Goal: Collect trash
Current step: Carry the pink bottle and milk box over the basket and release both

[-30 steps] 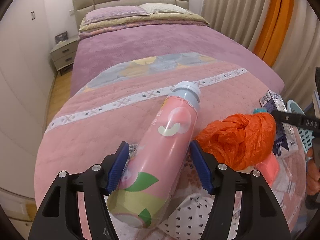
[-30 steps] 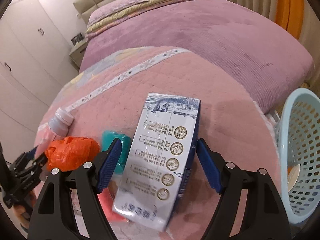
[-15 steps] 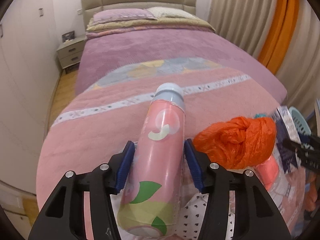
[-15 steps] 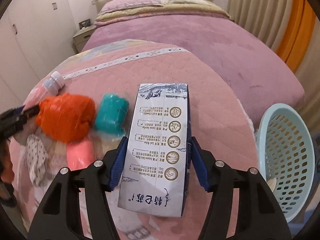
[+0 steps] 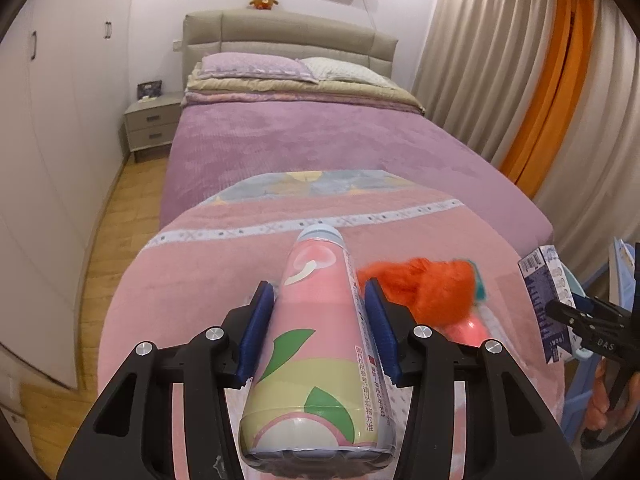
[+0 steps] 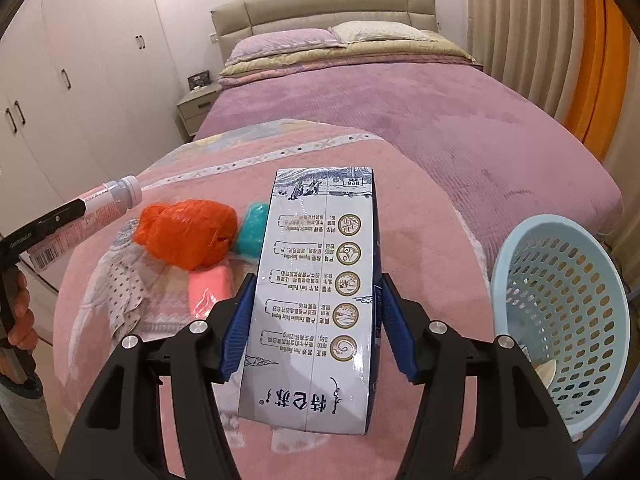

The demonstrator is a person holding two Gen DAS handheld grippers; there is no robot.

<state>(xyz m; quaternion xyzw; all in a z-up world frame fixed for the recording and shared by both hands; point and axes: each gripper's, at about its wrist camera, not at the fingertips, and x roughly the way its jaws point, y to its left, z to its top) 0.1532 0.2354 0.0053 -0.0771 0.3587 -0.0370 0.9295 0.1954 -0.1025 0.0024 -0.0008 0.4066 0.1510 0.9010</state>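
Two grippers: each was held in a hand, each with something between its blue pads.
Left gripper (image 5: 320, 332): its fingers were closing, the pads pressed on both sides of the pink bottle (image 5: 320, 344); the bottle's pale cap pointed ahead of the fingertips, clear of the bedding.
Right gripper (image 6: 316, 328): its fingers were clamped on the long sides of the blue-and-white carton (image 6: 316, 292), which stuck out well past the fingertips.
Surface: a pink quilt (image 6: 420, 216) with a pale patterned band, spread over the near end of the bed, lay under both pairs of fingers.
Left on the quilt: an orange plastic bag (image 6: 188, 238) to the left of the right fingers, a teal bundle (image 6: 251, 236) touching it and just beside the carton, a pink packet (image 6: 210, 290) nearer the left pad, and a dotted cloth (image 6: 124, 292) further left.
Basket: a light blue perforated basket (image 6: 560, 292) stood to the right of the right fingers, off the bed's edge; something pale lay in its bottom, too small to tell.
Bed: a purple blanket (image 5: 300, 140) ran ahead of the fingers up to two pillows (image 5: 288, 68) and a beige padded headboard (image 5: 288, 36).
Room: white wardrobes (image 6: 80, 80) stood on the left, a grey nightstand (image 5: 150, 124) beside the headboard, beige and orange curtains (image 5: 532, 92) on the right, and a wood floor (image 5: 116, 200) along the bed.
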